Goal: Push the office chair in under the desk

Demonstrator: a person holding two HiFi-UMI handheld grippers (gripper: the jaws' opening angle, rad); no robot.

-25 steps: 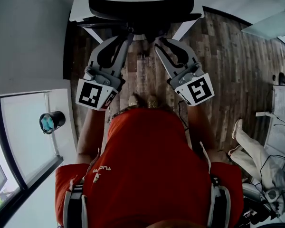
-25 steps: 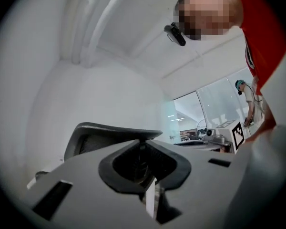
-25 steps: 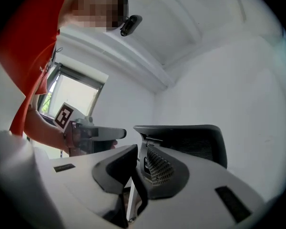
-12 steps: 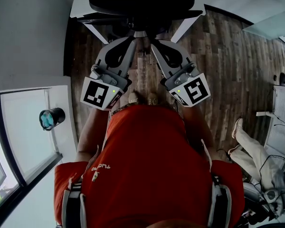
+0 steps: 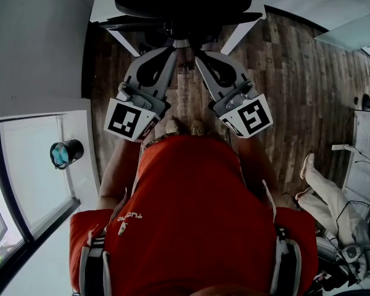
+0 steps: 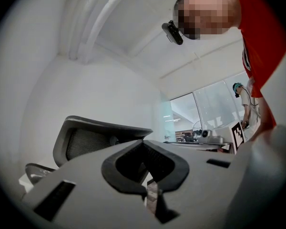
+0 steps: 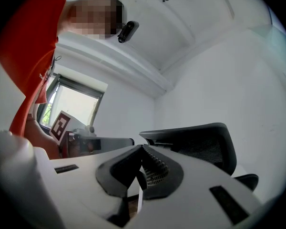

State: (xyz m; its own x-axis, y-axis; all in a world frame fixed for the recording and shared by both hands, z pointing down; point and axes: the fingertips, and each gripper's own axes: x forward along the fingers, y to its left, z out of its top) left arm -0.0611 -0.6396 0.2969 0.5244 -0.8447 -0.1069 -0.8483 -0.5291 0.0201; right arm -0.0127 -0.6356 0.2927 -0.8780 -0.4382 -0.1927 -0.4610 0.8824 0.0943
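Note:
The black office chair point(image 5: 182, 5) stands at the top of the head view, its mesh backrest partly under the white desk point(image 5: 105, 5). My left gripper point(image 5: 171, 47) and right gripper point(image 5: 197, 55) point at the chair's back from below, side by side, tips close to its dark frame. Both are shut with nothing between the jaws. In the left gripper view the backrest point(image 6: 93, 137) rises just beyond the shut left gripper point(image 6: 144, 142). The right gripper view shows the backrest point(image 7: 195, 142) behind the shut right gripper point(image 7: 142, 147). Whether the tips touch the chair is hidden.
Dark wood floor point(image 5: 296, 91) lies around the chair. A white wall and a window ledge with a teal-topped object point(image 5: 65, 154) run along the left. Another person's legs point(image 5: 327, 196) are at the right. White desk legs point(image 5: 237, 39) flank the chair.
Both grippers have moved forward and drawn closer together, and their jaws have closed. The chair's backrest sits slightly farther toward the desk.

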